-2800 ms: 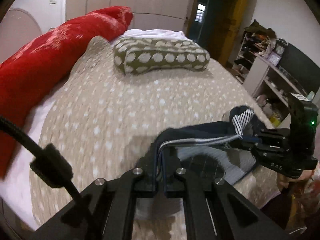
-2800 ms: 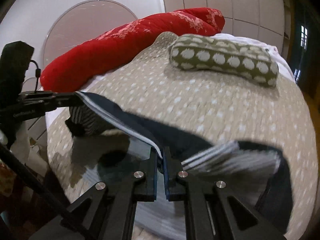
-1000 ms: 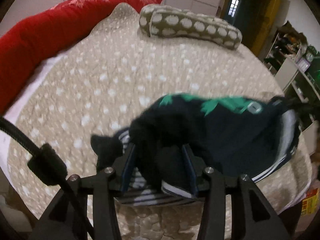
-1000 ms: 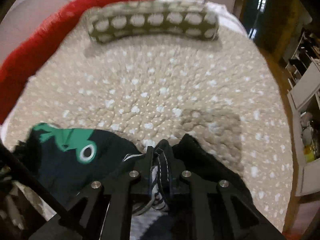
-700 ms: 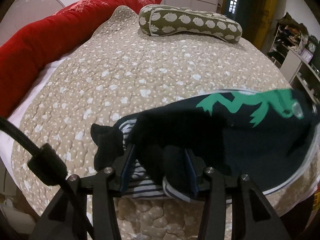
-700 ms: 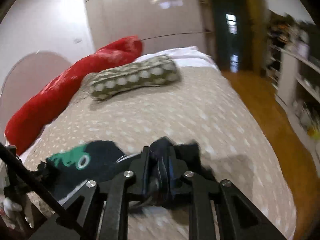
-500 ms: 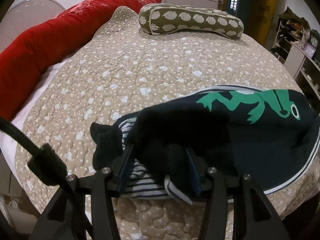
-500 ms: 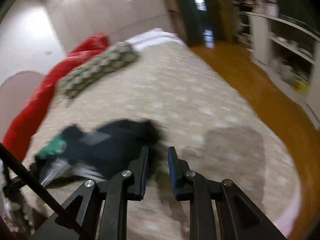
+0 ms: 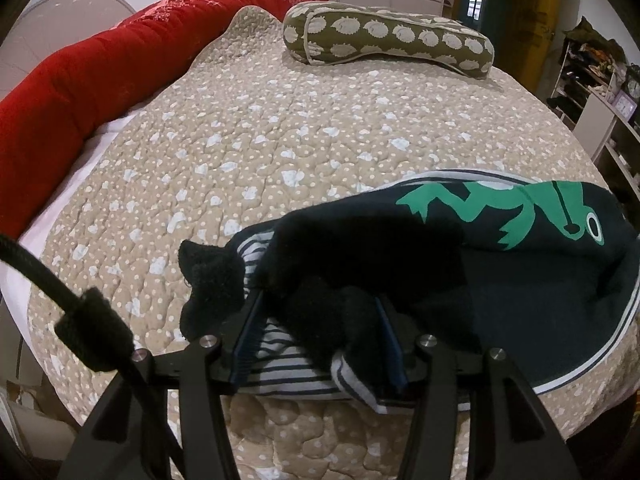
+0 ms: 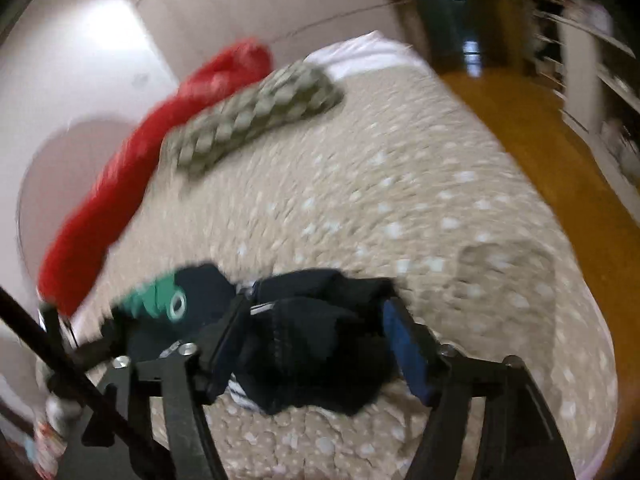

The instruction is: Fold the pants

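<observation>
Pants [image 9: 460,276] lie bunched on the bed [image 9: 280,128], one fold laid, I judge; left gripper [image 9: 320,344] and right gripper [image 10: 316,344] spread, straddling cloth, pinching nothing; squaring remains.

Pants [image 9: 500,280]: soft matt dark knit, fuzzy at the cuff, flat green print, striped cloth inside. Bed quilt [image 9: 280,128] under them: stitched beige cloth, puckered, matt. Red bolster [image 9: 100,68] beyond the quilt: plush cloth. Left tongs [image 9: 320,332]: matt black plastic, shiny metal screws, blue ribbed pads. Floor [image 10: 560,160] beside the bed: glossy wood.
</observation>
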